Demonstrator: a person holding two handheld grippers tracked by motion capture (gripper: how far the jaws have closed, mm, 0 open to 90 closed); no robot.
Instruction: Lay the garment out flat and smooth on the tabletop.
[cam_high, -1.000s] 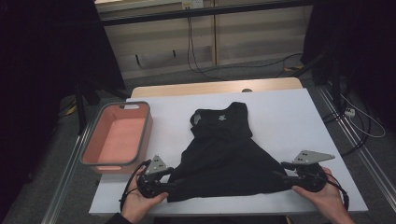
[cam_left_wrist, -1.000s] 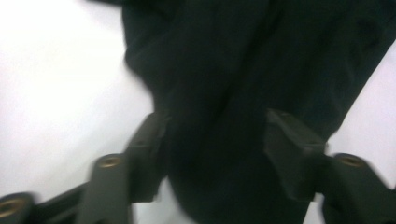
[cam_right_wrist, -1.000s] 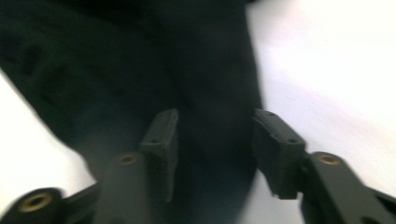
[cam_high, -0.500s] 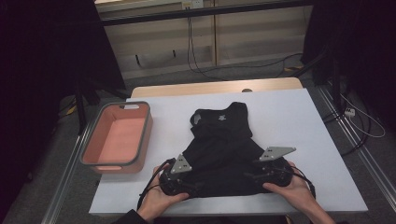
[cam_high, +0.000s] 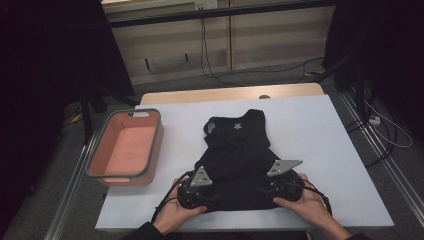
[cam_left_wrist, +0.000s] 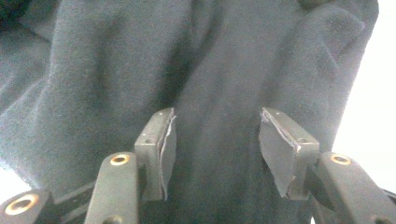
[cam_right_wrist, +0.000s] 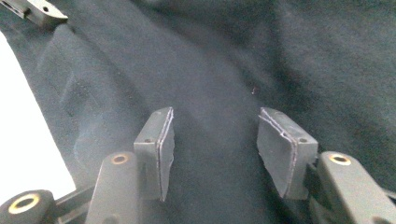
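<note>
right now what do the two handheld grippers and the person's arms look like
Each gripper, left and right, is a black body with a grey three-cornered plate on top and a thin black cable trailing off. Their jaws are black arms with brass-coloured rivets, ending in grey blocks faced with dark, frayed pads. A dark sleeve covers the left forearm.

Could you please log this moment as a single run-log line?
left gripper: open, at hem | right gripper: open, at hem | black top: flat on table | pink bin: left

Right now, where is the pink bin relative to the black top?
In the high view the pink bin sits at the table's left edge, left of the black top and apart from it, with white table surface between them.
</note>
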